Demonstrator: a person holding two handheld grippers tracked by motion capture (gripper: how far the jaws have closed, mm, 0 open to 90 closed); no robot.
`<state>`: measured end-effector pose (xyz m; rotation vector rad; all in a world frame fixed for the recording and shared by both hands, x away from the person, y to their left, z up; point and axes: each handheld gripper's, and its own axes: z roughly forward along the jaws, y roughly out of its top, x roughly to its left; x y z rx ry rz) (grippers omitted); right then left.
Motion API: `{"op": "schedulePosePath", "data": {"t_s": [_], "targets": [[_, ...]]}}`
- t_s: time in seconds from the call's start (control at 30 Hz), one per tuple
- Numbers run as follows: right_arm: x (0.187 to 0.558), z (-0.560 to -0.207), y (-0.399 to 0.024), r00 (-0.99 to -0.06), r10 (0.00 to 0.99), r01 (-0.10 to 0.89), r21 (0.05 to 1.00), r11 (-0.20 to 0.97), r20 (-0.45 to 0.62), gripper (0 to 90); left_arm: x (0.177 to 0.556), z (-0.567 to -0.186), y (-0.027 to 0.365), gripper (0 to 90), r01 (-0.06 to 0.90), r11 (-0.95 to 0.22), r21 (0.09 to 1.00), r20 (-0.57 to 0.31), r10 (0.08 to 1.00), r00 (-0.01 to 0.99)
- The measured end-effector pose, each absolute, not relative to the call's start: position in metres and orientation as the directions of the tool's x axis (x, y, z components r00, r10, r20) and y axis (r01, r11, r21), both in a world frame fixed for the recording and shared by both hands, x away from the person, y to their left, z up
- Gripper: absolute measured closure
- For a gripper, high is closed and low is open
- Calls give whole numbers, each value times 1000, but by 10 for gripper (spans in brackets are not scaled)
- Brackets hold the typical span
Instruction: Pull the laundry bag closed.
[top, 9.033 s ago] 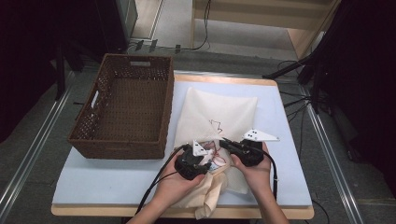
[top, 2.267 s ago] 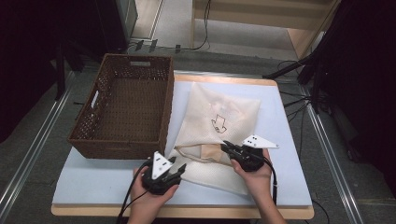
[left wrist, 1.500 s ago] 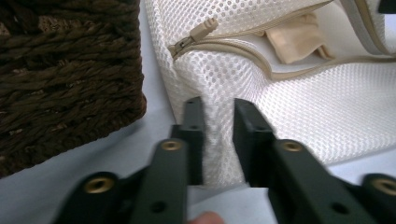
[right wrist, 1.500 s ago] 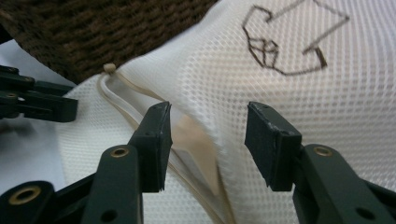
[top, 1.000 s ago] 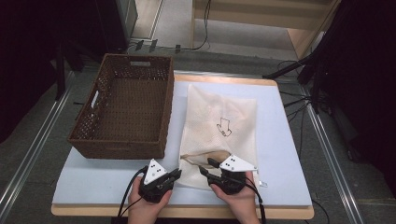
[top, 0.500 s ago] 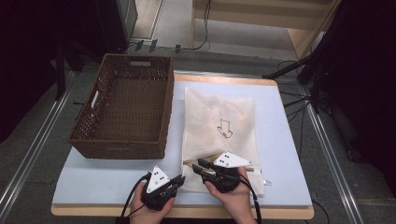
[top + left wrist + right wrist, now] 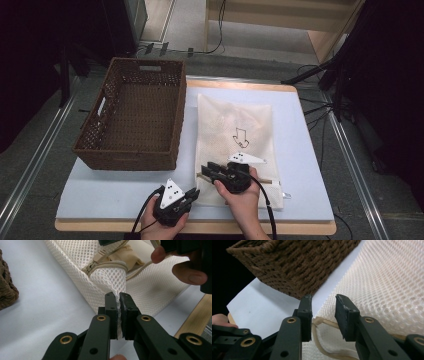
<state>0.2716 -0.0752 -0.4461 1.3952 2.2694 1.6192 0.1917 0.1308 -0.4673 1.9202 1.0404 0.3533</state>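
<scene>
We see left gripper (image 7: 118, 315) clamped tight on corner fold of mesh laundry bag (image 7: 235, 135), bag flat on white table (image 7: 300, 150) beside wicker basket (image 7: 135, 120). Right gripper (image 7: 323, 315) part-open, jaws just narrowed, straddling bag's zipper edge, pads not pressing. Since one second ago, right gripper shifted slightly up-table; bag flatter.

Pale blue table (image 7: 305, 150) with wicker basket (image 7: 134, 120) beside mesh bag (image 7: 235, 135).
</scene>
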Motion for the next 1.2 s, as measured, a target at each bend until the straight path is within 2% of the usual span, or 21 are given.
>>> {"op": "schedulePosePath", "data": {"t_s": [0.2,0.4,0.6,0.8,0.87,1.07,1.2], "targets": [[276,-456,-74,-590,614,699,713,62,524,738,192,-468,130,848,527,-254,811,-150,781,606],[275,-459,-69,-605,589,712,694,101,535,877,195,-470,134,832,543,-241,804,-178,775,607],[273,-455,-72,-635,561,682,727,85,531,880,207,-464,144,606,589,-161,792,-278,764,582],[273,-452,-79,-642,546,666,744,50,538,880,233,-457,148,516,636,-148,757,-363,715,598],[273,-452,-81,-644,542,660,750,36,540,880,241,-459,151,544,651,-157,742,-373,711,597],[271,-459,-82,-639,526,671,742,22,562,880,251,-467,151,538,672,-167,721,-414,674,612],[270,-462,-79,-648,516,660,751,13,560,880,251,-470,152,637,665,-142,733,-435,654,619]]}}
